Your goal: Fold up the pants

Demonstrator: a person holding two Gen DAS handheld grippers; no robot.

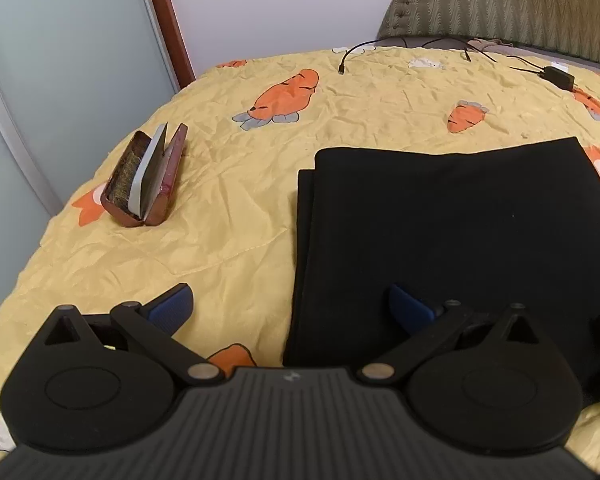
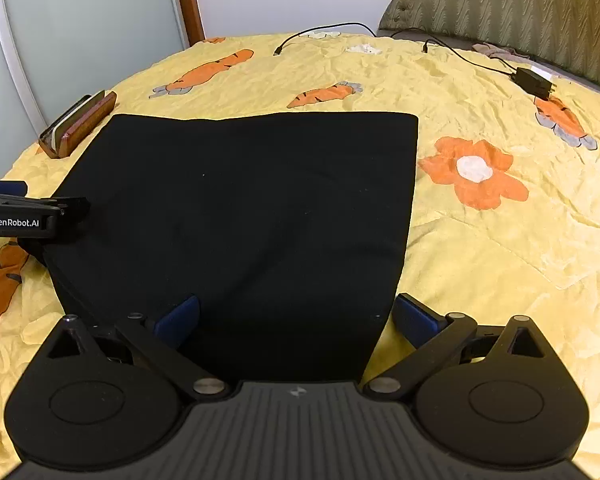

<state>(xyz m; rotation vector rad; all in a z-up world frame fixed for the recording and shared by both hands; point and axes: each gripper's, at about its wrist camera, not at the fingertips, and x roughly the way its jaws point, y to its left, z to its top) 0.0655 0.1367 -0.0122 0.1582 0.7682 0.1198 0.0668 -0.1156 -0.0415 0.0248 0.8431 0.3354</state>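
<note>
The black pants [image 1: 440,232] lie folded into a flat rectangle on the yellow carrot-print bedspread [image 1: 240,208]. They also show in the right wrist view [image 2: 240,220]. My left gripper [image 1: 292,304] is open, straddling the pants' near left edge, one pad on the bedspread and one over the cloth. My right gripper [image 2: 296,316] is open over the pants' near right corner, empty. The left gripper's body shows at the left edge of the right wrist view [image 2: 20,216].
An open brown glasses case [image 1: 144,180] stands left of the pants, seen too in the right wrist view [image 2: 76,124]. A black charger [image 2: 534,82] and cables [image 1: 352,54] lie at the far side. A padded headboard [image 1: 520,4] and a glass door [image 1: 60,60] border the bed.
</note>
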